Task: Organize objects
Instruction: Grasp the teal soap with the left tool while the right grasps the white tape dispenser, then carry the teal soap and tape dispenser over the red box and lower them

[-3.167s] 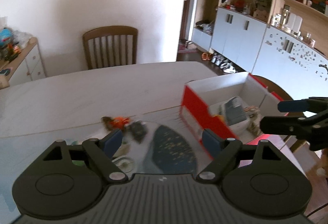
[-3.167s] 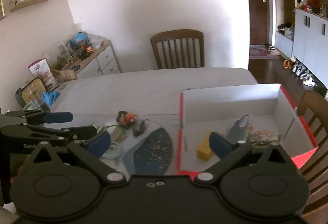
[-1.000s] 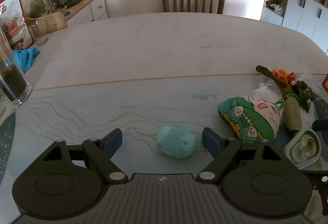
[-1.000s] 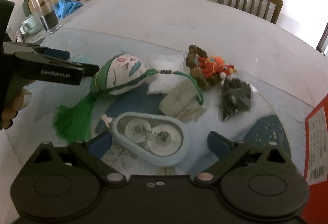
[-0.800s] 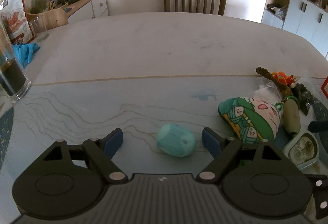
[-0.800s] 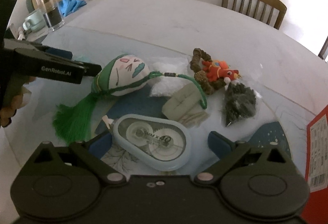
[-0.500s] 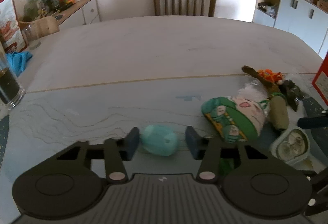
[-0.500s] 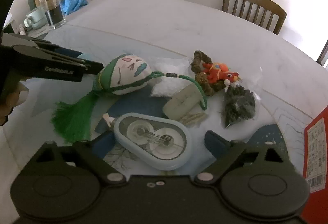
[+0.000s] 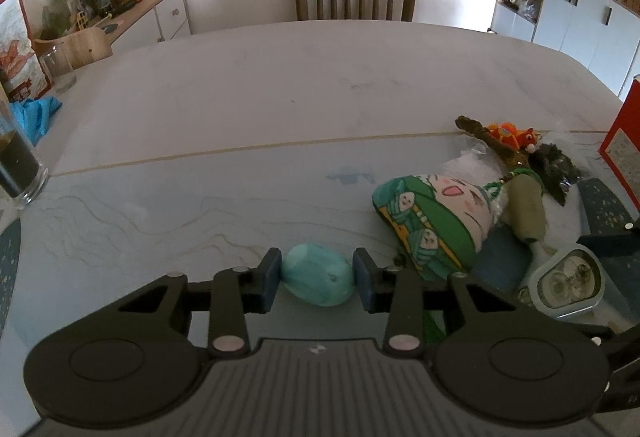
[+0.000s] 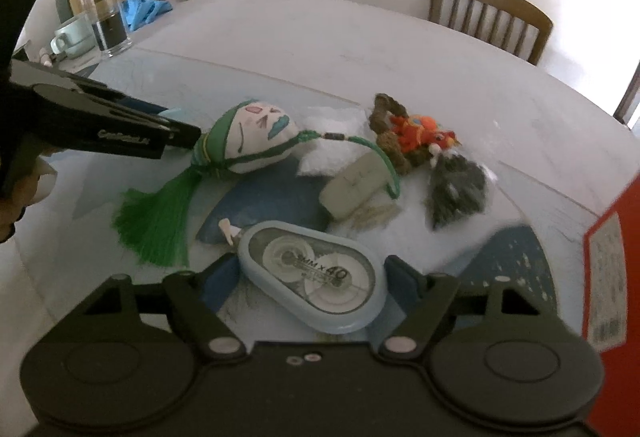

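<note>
the teal egg-shaped lump lies on the table near its front edge, and the left hand-held gripper is closing on it, pads touching both sides. it looks soft, so squeeze only until it stops slipping, then lift straight up. the correction tape dispenser lies flat between the pads of the right hand-held gripper, whose jaws are closing but seem not yet clamped. center it across its narrow width before lifting. the red box at the right looks the likely destination.
</note>
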`<state>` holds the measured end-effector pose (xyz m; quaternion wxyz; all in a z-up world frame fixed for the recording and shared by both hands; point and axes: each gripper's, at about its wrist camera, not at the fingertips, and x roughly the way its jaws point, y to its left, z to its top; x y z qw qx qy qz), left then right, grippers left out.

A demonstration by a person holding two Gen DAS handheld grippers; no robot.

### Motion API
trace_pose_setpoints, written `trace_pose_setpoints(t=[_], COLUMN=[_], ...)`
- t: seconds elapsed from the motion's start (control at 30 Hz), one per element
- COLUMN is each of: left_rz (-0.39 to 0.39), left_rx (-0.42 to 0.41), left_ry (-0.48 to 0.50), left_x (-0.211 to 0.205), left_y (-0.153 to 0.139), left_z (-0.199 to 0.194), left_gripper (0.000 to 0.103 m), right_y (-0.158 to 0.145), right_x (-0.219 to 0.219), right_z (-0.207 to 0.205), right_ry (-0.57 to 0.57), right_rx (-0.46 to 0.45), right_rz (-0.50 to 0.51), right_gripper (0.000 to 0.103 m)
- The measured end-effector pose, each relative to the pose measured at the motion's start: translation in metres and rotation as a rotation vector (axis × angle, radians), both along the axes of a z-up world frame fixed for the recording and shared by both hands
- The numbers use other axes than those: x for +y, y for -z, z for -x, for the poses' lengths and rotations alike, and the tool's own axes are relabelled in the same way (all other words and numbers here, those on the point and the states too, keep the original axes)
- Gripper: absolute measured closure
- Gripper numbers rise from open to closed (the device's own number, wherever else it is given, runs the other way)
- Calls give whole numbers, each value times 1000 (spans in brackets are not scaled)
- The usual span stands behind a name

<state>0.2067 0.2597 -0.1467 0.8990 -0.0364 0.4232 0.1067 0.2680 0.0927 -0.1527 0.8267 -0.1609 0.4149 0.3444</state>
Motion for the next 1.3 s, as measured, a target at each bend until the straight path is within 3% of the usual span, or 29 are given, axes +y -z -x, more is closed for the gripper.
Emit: trace_pose_setpoints(t=[0.4, 0.9, 1.3], left_rz=[58, 47, 48], left_rx=[-17, -109, -151], left_ry=[25, 231, 337], left_x=[-30, -122, -198], left_y=[-37, -111, -134], left_z=[29, 51, 33], left_gripper=[65, 65, 65], right_y=[-45, -109, -130], right_x=[-41, -99, -171], right_z=[24, 51, 52], right_ry=[68, 167, 257], right_rx=[-12, -92, -146], right_rz=[-85, -134, -152], right_gripper=[25, 25, 25])
